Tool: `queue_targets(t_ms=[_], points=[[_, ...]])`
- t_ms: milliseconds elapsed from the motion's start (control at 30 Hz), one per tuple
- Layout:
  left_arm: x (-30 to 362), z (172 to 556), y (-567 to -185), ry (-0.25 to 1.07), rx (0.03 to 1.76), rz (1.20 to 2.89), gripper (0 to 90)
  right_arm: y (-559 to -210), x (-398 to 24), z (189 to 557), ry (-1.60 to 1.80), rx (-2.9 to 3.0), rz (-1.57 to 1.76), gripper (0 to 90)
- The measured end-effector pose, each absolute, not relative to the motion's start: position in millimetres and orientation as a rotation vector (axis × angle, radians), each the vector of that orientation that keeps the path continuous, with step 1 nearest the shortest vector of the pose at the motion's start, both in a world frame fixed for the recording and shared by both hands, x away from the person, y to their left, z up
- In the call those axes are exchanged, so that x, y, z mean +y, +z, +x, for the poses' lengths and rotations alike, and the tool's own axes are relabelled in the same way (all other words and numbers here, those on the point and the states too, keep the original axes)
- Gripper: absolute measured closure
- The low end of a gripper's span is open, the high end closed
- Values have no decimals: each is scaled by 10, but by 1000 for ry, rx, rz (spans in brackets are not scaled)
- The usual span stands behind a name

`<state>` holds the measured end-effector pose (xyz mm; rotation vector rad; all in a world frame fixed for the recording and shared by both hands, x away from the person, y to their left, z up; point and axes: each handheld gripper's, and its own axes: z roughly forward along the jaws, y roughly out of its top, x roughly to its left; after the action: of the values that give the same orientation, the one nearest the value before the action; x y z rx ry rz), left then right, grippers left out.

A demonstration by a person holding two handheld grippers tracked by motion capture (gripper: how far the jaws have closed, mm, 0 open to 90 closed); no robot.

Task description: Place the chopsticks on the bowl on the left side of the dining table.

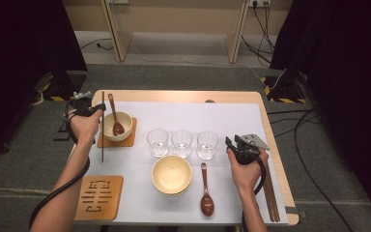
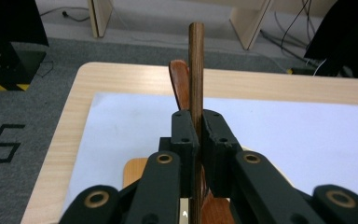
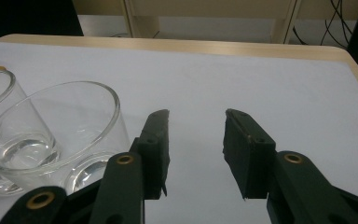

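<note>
My left gripper is at the table's left edge, next to a cream bowl. Its jaws are shut on a thin dark wooden chopstick that lies lengthwise beside the bowl. In the left gripper view the chopstick runs up between the closed pads of that gripper, with a brown spoon handle just behind it. My right gripper hovers low, right of the three glasses, and is open. Nothing is between the jaws of that gripper in the right gripper view, and the nearest glass is to its left.
The left bowl holds a brown spoon and sits on an orange coaster. Three glasses stand in a row mid-table. Nearer me are a second cream bowl, another spoon, a carved coaster and dark chopsticks along the right edge.
</note>
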<state>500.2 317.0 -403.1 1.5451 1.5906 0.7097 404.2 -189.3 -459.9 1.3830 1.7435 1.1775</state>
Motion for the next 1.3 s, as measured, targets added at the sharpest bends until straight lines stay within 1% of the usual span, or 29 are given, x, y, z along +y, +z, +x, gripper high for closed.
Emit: queue_targets(t_ms=[400,800,1300], points=[[3109,5081,-4152,668,1659,1596,837,-4600,-1876,4042,1181,1751,1378,609],[3137,5095,-4213,650,1710,1579,838,-4609,-1873,4047,1181,1760,1378,609],[3134,5136,-4254,641,1757,1603,837,-4607,-1876,4045,1180,1761,1379,608]])
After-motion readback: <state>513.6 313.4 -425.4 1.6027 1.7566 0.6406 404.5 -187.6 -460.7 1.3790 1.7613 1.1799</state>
